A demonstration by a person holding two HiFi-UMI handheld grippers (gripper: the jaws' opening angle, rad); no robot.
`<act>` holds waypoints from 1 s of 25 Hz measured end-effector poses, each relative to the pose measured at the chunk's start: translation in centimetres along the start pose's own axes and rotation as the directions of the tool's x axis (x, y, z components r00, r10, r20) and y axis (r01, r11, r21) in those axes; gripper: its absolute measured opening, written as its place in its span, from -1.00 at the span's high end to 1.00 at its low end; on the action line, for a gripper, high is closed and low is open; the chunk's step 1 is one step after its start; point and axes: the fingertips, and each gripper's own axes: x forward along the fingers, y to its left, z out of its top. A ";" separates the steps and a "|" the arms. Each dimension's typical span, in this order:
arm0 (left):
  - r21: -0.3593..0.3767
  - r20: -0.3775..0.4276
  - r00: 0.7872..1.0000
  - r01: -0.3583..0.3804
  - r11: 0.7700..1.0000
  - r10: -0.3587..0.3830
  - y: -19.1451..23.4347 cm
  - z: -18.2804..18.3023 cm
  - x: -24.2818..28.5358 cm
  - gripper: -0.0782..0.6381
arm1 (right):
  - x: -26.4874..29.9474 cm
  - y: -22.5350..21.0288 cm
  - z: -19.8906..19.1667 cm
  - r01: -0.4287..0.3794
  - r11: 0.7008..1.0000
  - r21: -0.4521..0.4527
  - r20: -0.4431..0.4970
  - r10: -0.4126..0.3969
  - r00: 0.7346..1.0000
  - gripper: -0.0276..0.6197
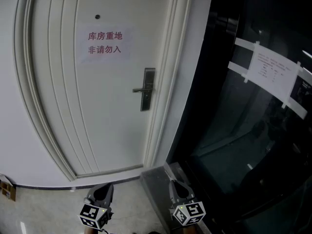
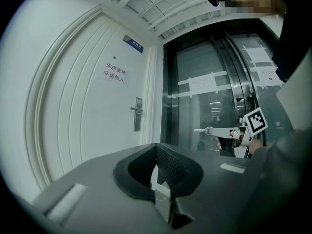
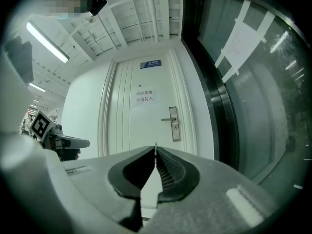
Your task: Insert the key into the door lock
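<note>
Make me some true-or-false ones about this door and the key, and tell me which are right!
1. The door is white. True.
2. The key is already in the lock. False: it sticks out of the shut right gripper, well away from the door.
3. A paper sign with red writing is on the door. True.
4. The left gripper holds the key. False: it is shut with nothing in it.

A white notice (image 1: 104, 43) with red characters hangs upper left of centre, a small dark peephole (image 1: 97, 17) above it. Dark glass panels (image 1: 229, 130) fill the right, with a taped paper sheet (image 1: 273, 74) upper right. A brown box (image 1: 7, 188) sits at the lower left edge.
</note>
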 end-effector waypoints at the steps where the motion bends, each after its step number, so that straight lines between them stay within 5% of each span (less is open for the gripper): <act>1: 0.003 -0.002 1.000 0.003 1.000 -0.003 0.1 -0.1 -0.1 0.77 | -0.1 0.1 0.0 0.005 1.000 0.000 0.000 -0.005 1.000 0.88; 13: 0.000 0.002 1.000 0.008 1.000 -0.008 2.2 0.1 3.3 0.77 | 3.7 -1.2 0.0 0.004 1.000 -0.025 0.015 -0.003 1.000 0.88; 25: -0.003 -0.006 1.000 0.005 1.000 -0.005 5.0 0.4 12.7 0.77 | 12.0 -6.5 -1.0 -0.025 0.999 -0.025 0.008 0.025 1.000 0.88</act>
